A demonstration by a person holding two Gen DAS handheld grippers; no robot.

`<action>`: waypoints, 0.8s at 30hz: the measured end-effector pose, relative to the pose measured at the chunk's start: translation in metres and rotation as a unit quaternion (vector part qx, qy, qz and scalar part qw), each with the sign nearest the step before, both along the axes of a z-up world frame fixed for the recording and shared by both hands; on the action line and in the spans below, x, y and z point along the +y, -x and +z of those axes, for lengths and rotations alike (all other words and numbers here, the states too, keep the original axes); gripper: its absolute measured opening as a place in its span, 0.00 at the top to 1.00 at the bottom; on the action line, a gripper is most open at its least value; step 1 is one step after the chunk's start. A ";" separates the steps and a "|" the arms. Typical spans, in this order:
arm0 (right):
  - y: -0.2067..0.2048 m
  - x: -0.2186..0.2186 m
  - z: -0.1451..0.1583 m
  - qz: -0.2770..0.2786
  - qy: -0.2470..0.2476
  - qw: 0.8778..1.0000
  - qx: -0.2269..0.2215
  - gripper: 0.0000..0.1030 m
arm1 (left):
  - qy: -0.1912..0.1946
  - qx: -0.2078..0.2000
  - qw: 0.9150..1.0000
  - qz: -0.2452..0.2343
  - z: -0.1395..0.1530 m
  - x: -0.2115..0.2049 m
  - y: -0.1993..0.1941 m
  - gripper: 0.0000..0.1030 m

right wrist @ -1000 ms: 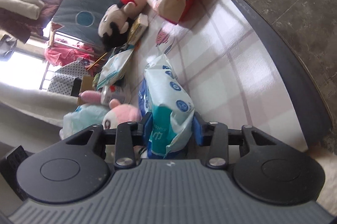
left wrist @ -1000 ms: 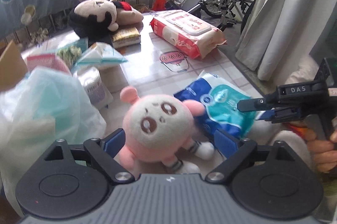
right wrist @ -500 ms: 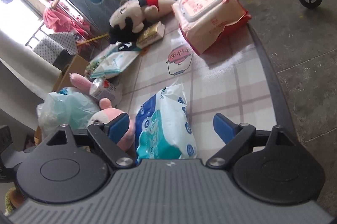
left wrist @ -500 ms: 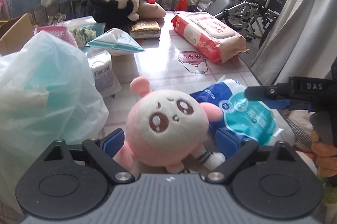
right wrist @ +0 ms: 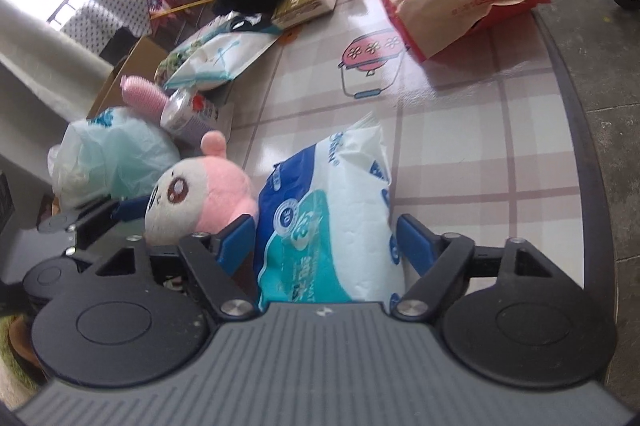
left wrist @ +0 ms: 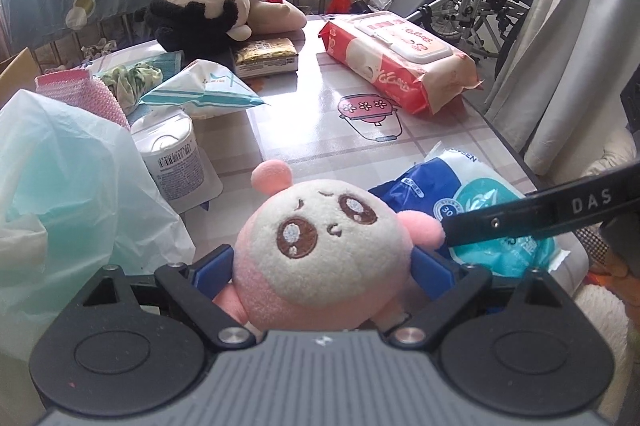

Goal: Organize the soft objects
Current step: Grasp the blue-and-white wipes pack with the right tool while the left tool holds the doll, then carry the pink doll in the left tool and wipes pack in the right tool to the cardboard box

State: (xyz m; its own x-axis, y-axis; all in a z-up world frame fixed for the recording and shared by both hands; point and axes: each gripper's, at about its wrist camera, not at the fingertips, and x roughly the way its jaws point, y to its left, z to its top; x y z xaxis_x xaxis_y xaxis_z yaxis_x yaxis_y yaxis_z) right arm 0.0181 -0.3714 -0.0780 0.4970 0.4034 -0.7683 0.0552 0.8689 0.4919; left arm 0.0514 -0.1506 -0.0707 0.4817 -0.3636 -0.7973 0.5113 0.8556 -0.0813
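Left wrist view: left tongs [left wrist: 322, 268] pinch the pink plush [left wrist: 320, 246] at lower centre, blue pads pressed to both its sides. Right of it, the blue tissue pack [left wrist: 476, 214] lies on the checked desk [left wrist: 312, 130], with an arm of the right tongs across it. A black-haired doll [left wrist: 212, 10] and a red wipes pack [left wrist: 400, 62] sit in the upper half.

Right wrist view: right tongs [right wrist: 326, 246] stand spread around the blue tissue pack [right wrist: 332, 226] at lower centre, the right pad apart from it; whether the left pad touches is unclear. The pink plush [right wrist: 200, 198] sits just left, touching the pack.
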 end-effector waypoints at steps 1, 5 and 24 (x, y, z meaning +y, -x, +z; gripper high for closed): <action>0.000 0.002 0.001 0.005 0.007 1.000 0.003 0.37 | 0.000 -0.002 1.000 -0.003 0.000 0.000 0.001 0.09; 0.003 0.000 0.002 0.016 0.010 1.000 0.002 0.50 | -0.007 -0.019 1.000 -0.013 -0.001 -0.001 0.007 0.12; 0.086 -0.043 0.029 -0.130 -0.163 0.977 -0.047 0.68 | 0.085 -0.024 0.996 -0.025 0.055 0.030 0.035 0.16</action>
